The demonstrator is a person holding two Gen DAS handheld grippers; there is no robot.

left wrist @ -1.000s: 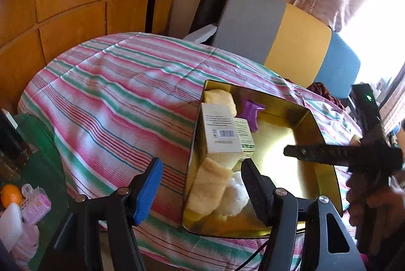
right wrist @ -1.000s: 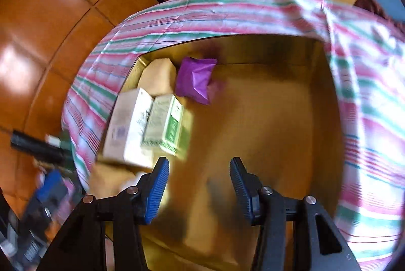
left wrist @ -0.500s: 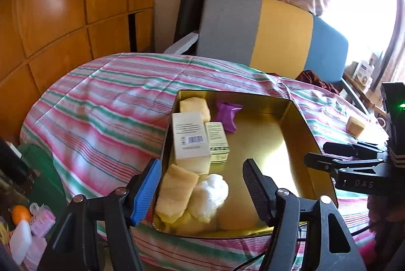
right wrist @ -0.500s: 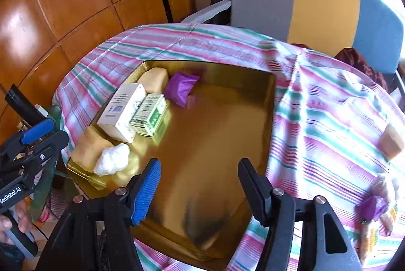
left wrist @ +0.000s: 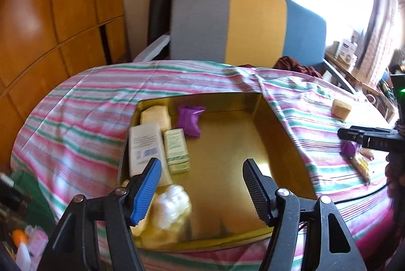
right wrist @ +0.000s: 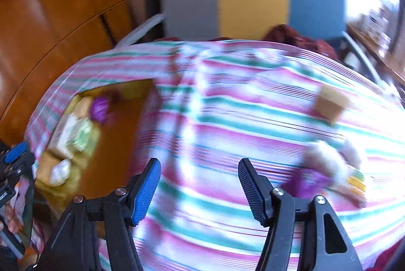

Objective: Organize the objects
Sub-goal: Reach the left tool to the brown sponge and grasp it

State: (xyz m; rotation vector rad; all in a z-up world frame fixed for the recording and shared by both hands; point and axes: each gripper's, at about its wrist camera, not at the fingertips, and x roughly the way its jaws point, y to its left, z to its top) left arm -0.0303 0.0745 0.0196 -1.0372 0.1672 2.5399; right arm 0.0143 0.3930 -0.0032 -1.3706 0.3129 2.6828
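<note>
A gold tray (left wrist: 281,129) sits on the striped tablecloth. It holds a white box (left wrist: 144,144), a green box (left wrist: 176,149), a purple packet (left wrist: 189,119), yellow sponges (left wrist: 155,116) and a white cotton ball (left wrist: 170,202). My left gripper (left wrist: 201,190) is open and empty over the tray's near edge. My right gripper (right wrist: 198,190) is open and empty above the cloth right of the tray (right wrist: 121,144). A tan block (right wrist: 329,103), a purple packet (right wrist: 308,182) and other small items lie loose to its right; they also show in the left wrist view (left wrist: 341,107).
A grey, yellow and blue chair back (left wrist: 243,25) stands behind the table. Wooden panels (left wrist: 50,25) are at the left. Bottles and clutter (left wrist: 22,245) sit low at the left. The right wrist view is motion-blurred.
Both grippers have swung to the right. The right gripper has left the tray and is now over the cloth near the loose items. Both stay open.
</note>
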